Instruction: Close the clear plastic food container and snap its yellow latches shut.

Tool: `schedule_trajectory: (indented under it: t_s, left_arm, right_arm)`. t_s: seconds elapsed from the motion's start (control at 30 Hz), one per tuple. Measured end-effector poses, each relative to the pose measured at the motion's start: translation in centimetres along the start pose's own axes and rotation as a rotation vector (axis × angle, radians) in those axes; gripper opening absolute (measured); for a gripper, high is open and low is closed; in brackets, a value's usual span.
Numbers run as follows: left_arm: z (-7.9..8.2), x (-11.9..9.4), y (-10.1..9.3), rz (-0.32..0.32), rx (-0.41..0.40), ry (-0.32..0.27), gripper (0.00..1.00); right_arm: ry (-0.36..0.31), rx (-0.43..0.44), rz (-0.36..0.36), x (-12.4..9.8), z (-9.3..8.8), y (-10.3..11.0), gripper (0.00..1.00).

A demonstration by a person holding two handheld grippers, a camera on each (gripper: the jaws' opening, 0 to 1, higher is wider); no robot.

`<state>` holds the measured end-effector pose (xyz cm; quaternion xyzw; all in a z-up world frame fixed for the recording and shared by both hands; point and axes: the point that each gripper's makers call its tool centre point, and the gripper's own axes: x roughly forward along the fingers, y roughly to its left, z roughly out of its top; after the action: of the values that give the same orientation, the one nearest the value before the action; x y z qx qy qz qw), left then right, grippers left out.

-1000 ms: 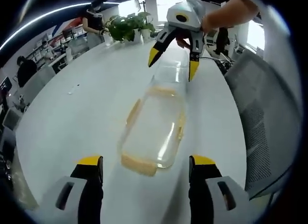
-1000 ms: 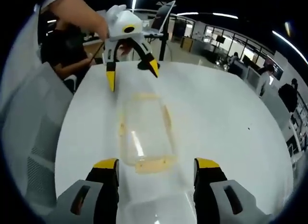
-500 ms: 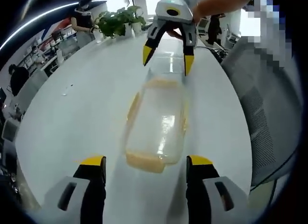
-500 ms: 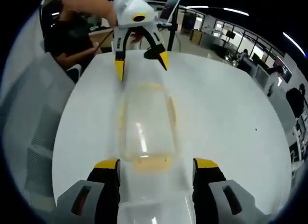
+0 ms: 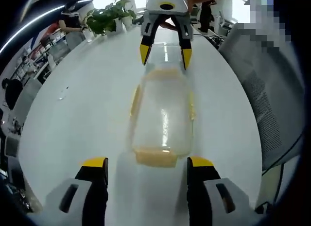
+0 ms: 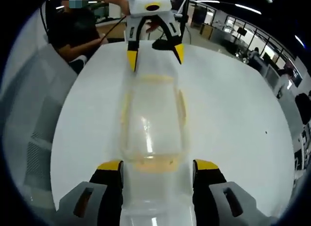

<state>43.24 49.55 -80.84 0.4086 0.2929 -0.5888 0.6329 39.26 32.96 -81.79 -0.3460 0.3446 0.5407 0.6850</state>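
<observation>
Clear, rounded plastic container [image 5: 164, 116] with yellow latches [image 5: 155, 157] on a glossy white table [image 5: 82, 109]; left gripper [image 5: 146, 175] and right gripper [image 6: 156, 173] face off – jaws apart; potted plants [image 5: 104, 17] beyond.

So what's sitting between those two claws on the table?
The clear food container with yellow latches lies lengthwise on the white table between the left claw and right claw, as the left gripper view shows.
</observation>
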Motion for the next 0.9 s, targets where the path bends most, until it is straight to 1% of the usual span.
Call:
schedule_trajectory:
  t_s: [0.07, 0.13, 0.23, 0.43, 0.47, 0.6, 0.7, 0.83, 0.9]
  left_arm:
    - [-0.1, 0.2, -0.1, -0.010, 0.021, 0.014, 0.65]
    - [-0.1, 0.4, -0.1, -0.022, 0.033, 0.019, 0.65]
    - [-0.4, 0.7, -0.2, -0.036, 0.072, 0.043, 0.65]
    - [-0.6, 1.1, 0.1, -0.045, 0.073, 0.054, 0.63]
    - [-0.7, 1.2, 0.2, -0.047, 0.079, 0.064, 0.63]
    - [-0.9, 1.4, 0.0, -0.062, 0.092, 0.070, 0.62]
    - [-0.9, 1.7, -0.2, -0.073, 0.096, 0.075, 0.61]
    - [-1.1, 2.0, -0.3, -0.083, 0.097, 0.082, 0.59]
    - [-1.0, 2.1, -0.3, -0.087, 0.099, 0.081, 0.59]
  right_arm:
    - [0.007, 0.007, 0.008, 0.2, -0.1, -0.1, 0.57]
    - [0.014, -0.004, 0.006, 0.3, -0.2, -0.2, 0.57]
    - [0.016, 0.007, 0.014, 0.5, -0.3, -0.2, 0.57]
    - [0.034, 0.014, 0.028, 1.0, -0.7, -0.3, 0.57]
    - [0.038, 0.013, 0.032, 1.1, -0.8, -0.2, 0.57]
    - [0.042, 0.015, 0.048, 1.3, -0.8, 0.0, 0.57]
    - [0.044, 0.017, 0.044, 1.5, -0.8, -0.2, 0.56]
    - [0.053, -0.005, 0.048, 1.5, -0.7, -0.1, 0.55]
    - [0.065, -0.033, 0.038, 1.4, -0.8, -0.2, 0.55]
